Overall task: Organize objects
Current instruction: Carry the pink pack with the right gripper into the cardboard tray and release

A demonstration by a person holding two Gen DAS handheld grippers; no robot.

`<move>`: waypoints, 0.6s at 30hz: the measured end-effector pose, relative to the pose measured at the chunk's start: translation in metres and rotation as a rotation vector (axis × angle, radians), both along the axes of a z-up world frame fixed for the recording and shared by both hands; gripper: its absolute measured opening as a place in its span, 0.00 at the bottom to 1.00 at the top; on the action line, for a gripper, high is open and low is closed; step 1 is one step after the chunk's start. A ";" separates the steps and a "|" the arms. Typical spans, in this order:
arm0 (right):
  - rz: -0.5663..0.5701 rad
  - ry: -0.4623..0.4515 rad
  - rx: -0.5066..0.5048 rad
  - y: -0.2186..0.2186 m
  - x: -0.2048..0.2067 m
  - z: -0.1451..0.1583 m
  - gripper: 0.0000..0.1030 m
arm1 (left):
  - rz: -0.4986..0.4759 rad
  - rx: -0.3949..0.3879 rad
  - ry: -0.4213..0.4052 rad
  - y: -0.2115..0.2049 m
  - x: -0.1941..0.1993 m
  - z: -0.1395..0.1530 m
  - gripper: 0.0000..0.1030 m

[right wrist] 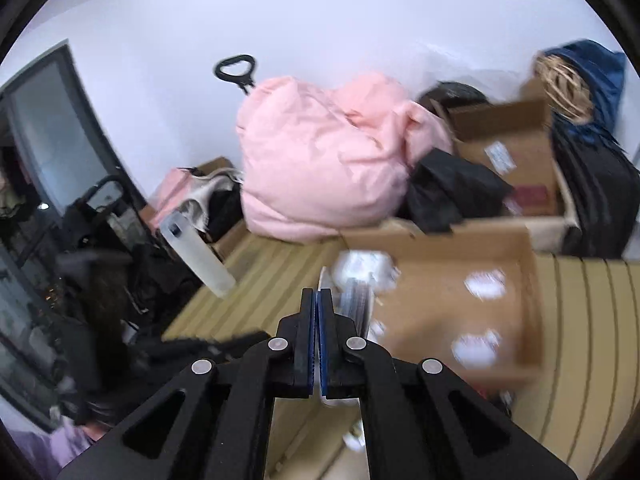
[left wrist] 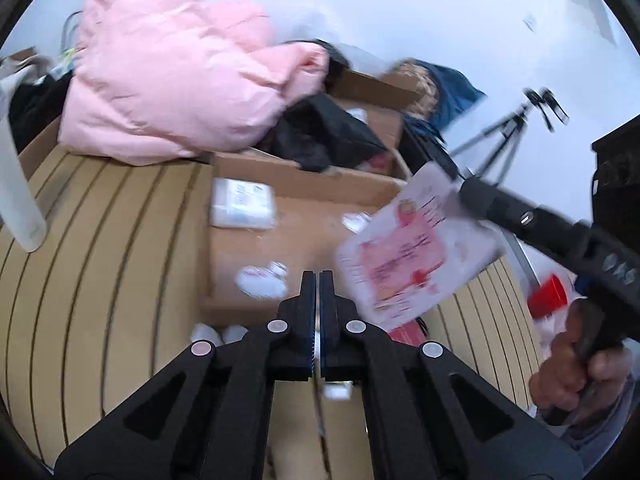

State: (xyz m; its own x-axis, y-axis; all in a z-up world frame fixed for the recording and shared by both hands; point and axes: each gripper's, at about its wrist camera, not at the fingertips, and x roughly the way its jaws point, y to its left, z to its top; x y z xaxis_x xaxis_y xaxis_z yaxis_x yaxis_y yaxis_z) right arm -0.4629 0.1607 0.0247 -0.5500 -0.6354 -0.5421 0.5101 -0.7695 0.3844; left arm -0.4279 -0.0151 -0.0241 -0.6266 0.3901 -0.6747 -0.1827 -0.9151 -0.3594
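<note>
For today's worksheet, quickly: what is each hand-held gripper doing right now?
Left hand-held gripper: closed, nothing clearly held.
Right hand-held gripper: closed on a pink-and-white packet.

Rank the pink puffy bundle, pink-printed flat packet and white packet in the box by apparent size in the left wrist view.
1. pink puffy bundle
2. pink-printed flat packet, though nearer the camera
3. white packet

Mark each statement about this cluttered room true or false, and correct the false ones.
1. The big soft bundle is pink. True.
2. The left gripper has its jaws wide open. False: they are shut.
3. The right gripper holds a pink and white packet by its edge. True.
4. The open cardboard box is empty. False: small white items lie inside it.
</note>
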 end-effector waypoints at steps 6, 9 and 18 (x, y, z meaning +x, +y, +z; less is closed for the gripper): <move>0.060 0.044 -0.019 -0.048 -0.045 0.010 0.01 | 0.095 -0.038 -0.005 -0.030 -0.033 -0.002 0.00; -0.042 -0.017 0.007 -0.039 -0.070 -0.022 0.01 | 0.087 -0.078 -0.039 -0.026 -0.047 -0.020 0.03; -0.169 -0.213 0.198 0.019 -0.086 -0.142 0.02 | 0.042 -0.146 -0.164 0.005 -0.057 -0.085 0.25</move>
State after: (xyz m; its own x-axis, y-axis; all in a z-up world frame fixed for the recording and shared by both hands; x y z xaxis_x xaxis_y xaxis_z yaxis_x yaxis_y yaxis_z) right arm -0.5492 0.1800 -0.1169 -0.4995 -0.4158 -0.7600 0.2932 -0.9067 0.3033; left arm -0.4852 -0.0097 -0.1088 -0.5178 0.2566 -0.8161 -0.0930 -0.9652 -0.2445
